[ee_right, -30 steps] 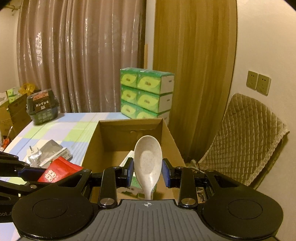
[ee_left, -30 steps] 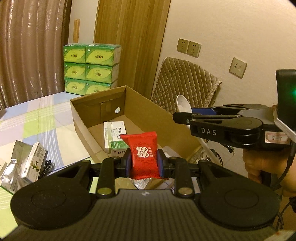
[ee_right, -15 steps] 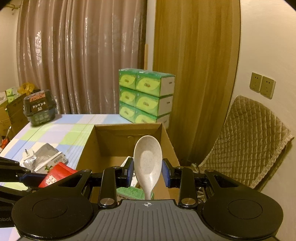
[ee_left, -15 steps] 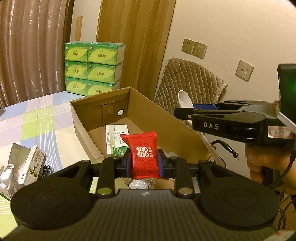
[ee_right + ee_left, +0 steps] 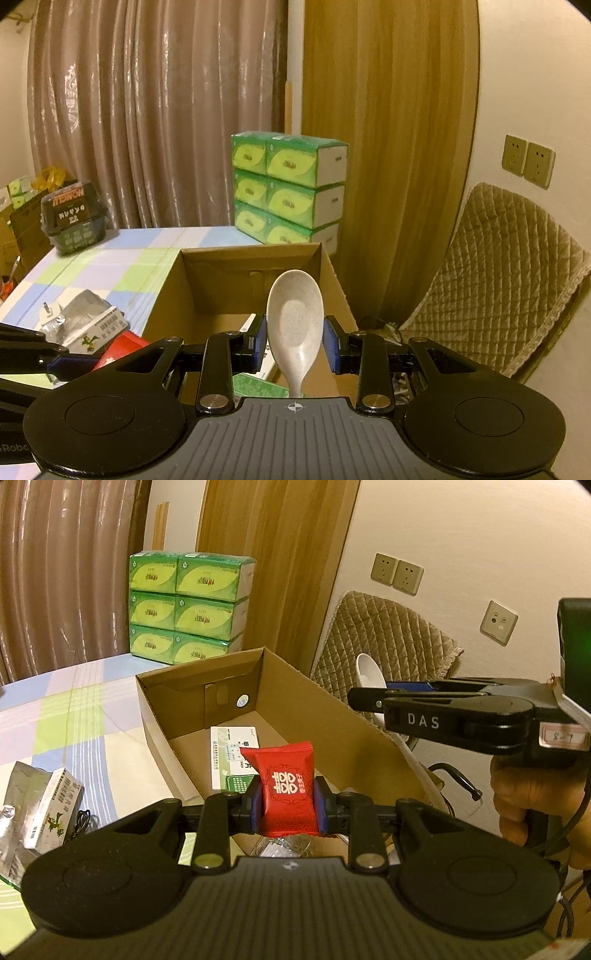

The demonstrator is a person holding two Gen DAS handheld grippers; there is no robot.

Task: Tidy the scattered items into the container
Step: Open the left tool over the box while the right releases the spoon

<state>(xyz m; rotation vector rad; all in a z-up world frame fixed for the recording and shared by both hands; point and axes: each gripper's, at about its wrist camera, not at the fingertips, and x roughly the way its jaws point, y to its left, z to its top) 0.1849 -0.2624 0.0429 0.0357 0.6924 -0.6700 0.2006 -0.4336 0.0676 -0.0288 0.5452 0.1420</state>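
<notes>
- Left claw [image 5: 287,806] is clamped on a red packet [image 5: 286,788], held upright above the near end of the box [image 5: 168,716].
- Right claw [image 5: 294,345] pinches a pale spoon [image 5: 293,325], bowl up, over the box's near right side.
- Best done by lowering each into the box before letting go, one at a time, so neither bounces off the wall.
- Aim for bare floor beside the carton [image 5: 231,753] already inside.
- A pouch and a small carton [image 5: 51,808] wait on the desk [image 5: 74,701].
</notes>
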